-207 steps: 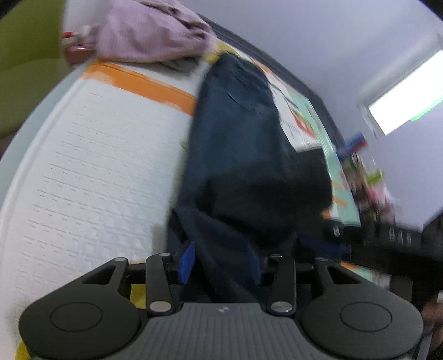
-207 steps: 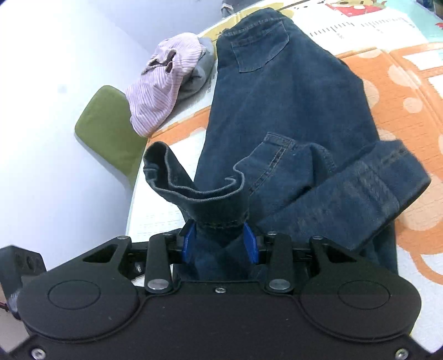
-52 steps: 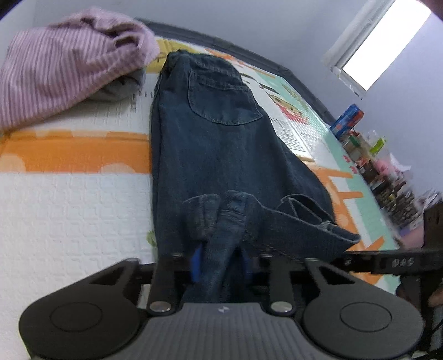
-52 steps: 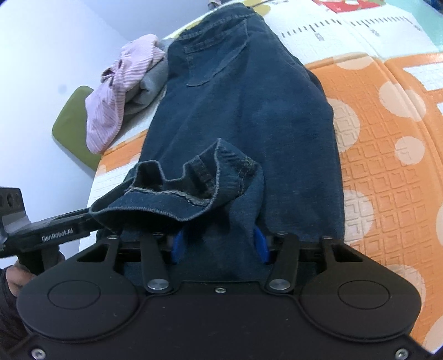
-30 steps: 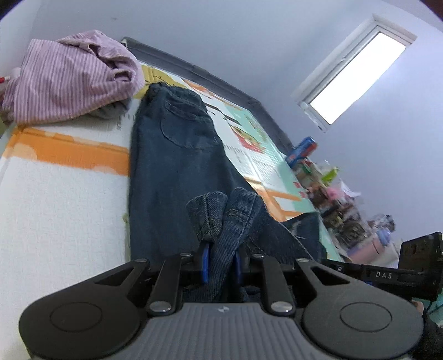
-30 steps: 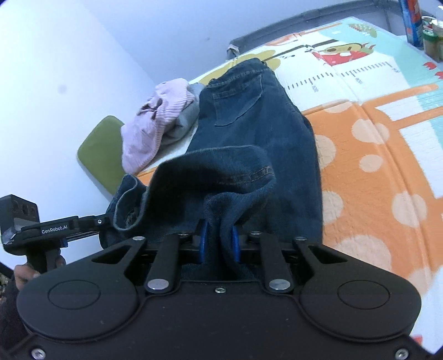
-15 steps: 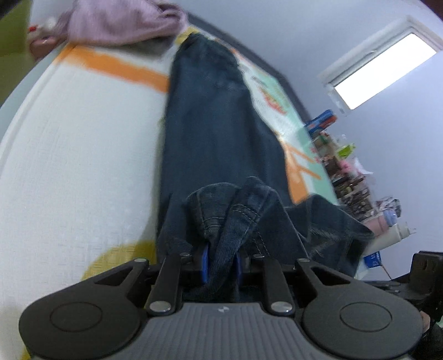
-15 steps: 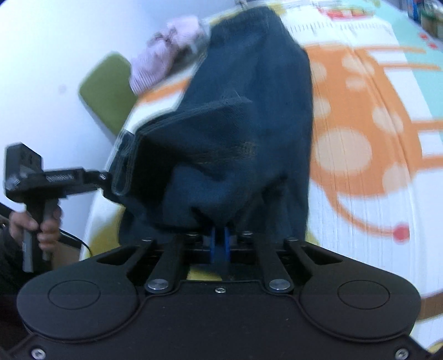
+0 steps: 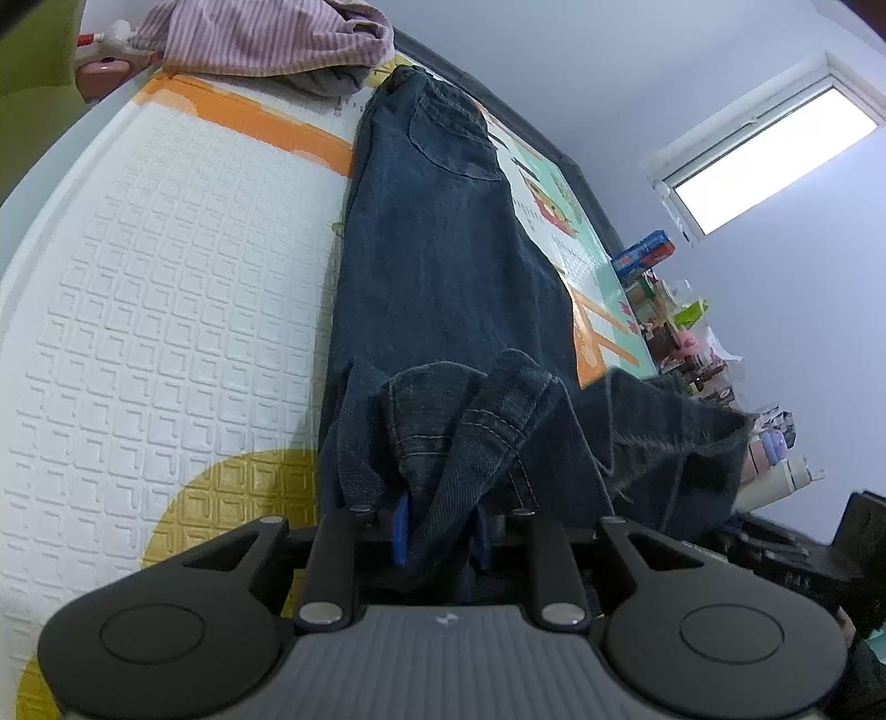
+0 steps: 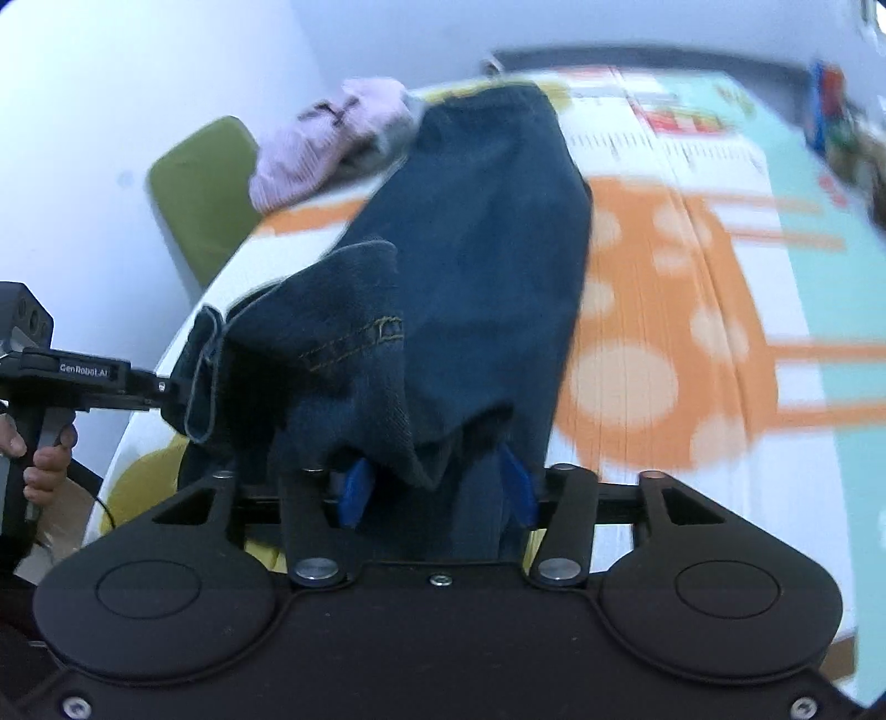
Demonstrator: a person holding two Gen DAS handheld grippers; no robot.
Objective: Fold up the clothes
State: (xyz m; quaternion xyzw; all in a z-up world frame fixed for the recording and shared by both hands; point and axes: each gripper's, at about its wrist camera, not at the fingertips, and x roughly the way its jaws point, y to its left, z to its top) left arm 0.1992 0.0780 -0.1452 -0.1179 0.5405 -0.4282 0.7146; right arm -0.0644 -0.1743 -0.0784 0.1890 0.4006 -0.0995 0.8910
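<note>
Jeans [image 9: 443,266] lie lengthwise on mat [image 9: 166,310], waistband at far end, hems bunched at near edge betw both grippers' fingers. Striped garment [image 9: 260,39] heaped on mat's far left corner, just beside waistband. Cushion [image 10: 199,194] off mat's left edge. Cluttered shelf [image 9: 681,332] beyond mat, right side.

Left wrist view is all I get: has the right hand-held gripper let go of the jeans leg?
Observer: It is letting go. The jaws of the right hand-held gripper are opening. Its blue pads stand apart, with denim of the jeans between them but not clamped.
Operator: What lies beside the jeans on that side?
Observer: There the orange mat shows pale round dots, though the picture is blurred.
</note>
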